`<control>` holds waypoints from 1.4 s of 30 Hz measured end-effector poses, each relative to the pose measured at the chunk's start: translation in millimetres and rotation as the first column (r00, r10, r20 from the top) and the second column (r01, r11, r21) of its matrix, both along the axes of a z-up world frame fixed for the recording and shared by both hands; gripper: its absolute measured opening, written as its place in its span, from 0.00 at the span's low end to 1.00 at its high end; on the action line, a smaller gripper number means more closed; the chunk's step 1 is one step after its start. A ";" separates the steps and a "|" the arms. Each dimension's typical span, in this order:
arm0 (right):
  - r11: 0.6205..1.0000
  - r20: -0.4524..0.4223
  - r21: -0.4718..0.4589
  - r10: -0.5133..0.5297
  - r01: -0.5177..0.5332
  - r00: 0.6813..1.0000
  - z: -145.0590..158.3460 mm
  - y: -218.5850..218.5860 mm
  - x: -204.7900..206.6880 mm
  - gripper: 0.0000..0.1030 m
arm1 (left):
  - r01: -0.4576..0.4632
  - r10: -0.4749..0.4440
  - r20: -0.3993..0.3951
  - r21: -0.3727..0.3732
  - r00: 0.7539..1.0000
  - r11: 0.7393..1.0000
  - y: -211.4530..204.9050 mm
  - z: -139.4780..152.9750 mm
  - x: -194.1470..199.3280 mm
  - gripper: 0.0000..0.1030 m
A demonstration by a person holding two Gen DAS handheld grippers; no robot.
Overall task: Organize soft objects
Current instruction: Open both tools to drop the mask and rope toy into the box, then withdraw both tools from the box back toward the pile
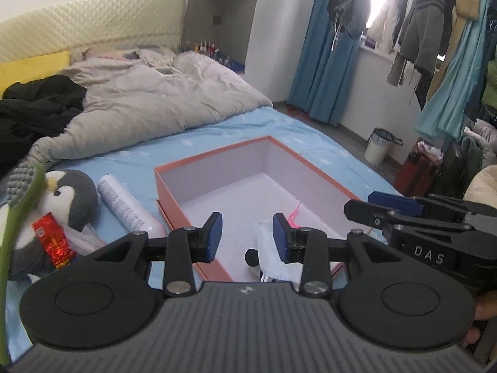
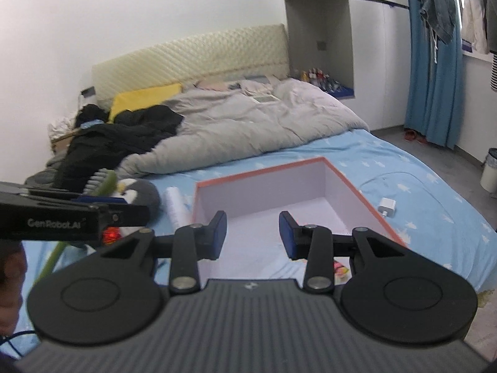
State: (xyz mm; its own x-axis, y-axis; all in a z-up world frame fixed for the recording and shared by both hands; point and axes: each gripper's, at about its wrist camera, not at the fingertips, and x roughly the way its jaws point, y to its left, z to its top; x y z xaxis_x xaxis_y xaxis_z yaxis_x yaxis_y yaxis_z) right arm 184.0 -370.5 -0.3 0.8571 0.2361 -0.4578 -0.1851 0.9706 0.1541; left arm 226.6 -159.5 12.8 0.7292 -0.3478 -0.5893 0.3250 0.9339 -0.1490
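Both claws raised over an open box on the bed

Plainly, a rectangular cardboard box (image 1: 217,183) with orange outer walls and a smooth pale lining is seen lying open on the bed's blue star-printed sheet (image 1: 279,124). Just beside its left wall a white cylindrical tube (image 1: 127,205) is laid, and next to that a fuzzy grey-and-white plush penguin (image 1: 65,205). A red foil packet (image 1: 54,242) is pressed against the penguin's front. A curved green brush (image 1: 21,192) is cut off at the frame edge. Inside the box, a crumpled white item (image 1: 273,258) is partly hidden by the left claw (image 1: 247,237); what it is cannot be told. Both the left claw and the right claw (image 2: 253,234) are held tilted downward above the box, jaws partly spread, nothing pinched.
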 end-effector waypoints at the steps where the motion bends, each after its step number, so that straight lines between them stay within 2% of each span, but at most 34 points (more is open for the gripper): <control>1: 1.000 0.007 0.004 0.009 -0.009 1.000 0.5 3.1 -4.9 0.39 | -0.003 0.003 0.004 -0.008 1.000 1.000 4.3 1.2 -6.2 0.40; 10: 0.998 0.063 0.015 0.066 -0.067 0.996 -2.2 32.8 -43.5 0.39 | -0.063 0.064 0.025 -0.046 0.998 0.997 43.7 2.5 -62.9 0.40; 19: 0.992 0.062 -0.007 0.125 -0.125 0.990 -11.2 67.6 -68.2 0.39 | -0.134 0.136 0.026 -0.053 0.990 0.989 80.6 -7.4 -104.0 0.40; 24: 0.989 0.057 0.011 0.146 -0.147 0.988 -15.9 82.9 -79.7 0.39 | -0.186 0.188 0.016 -0.071 0.982 0.980 103.9 -15.4 -124.8 0.40; 29: 0.984 0.048 0.003 0.179 -0.179 0.983 -26.5 98.4 -93.4 0.39 | -0.217 0.218 0.005 -0.055 0.976 0.975 119.3 -25.1 -140.4 0.40; 39: 0.969 0.002 0.001 0.248 -0.248 0.969 -47.2 127.3 -117.2 0.39 | -0.317 0.314 -0.052 -0.064 0.948 0.946 151.0 -56.7 -178.7 0.40; 42: 0.966 -0.009 0.002 0.257 -0.257 0.966 -50.7 134.0 -121.6 0.39 | -0.358 0.352 -0.076 -0.076 0.933 0.931 159.9 -66.1 -188.7 0.42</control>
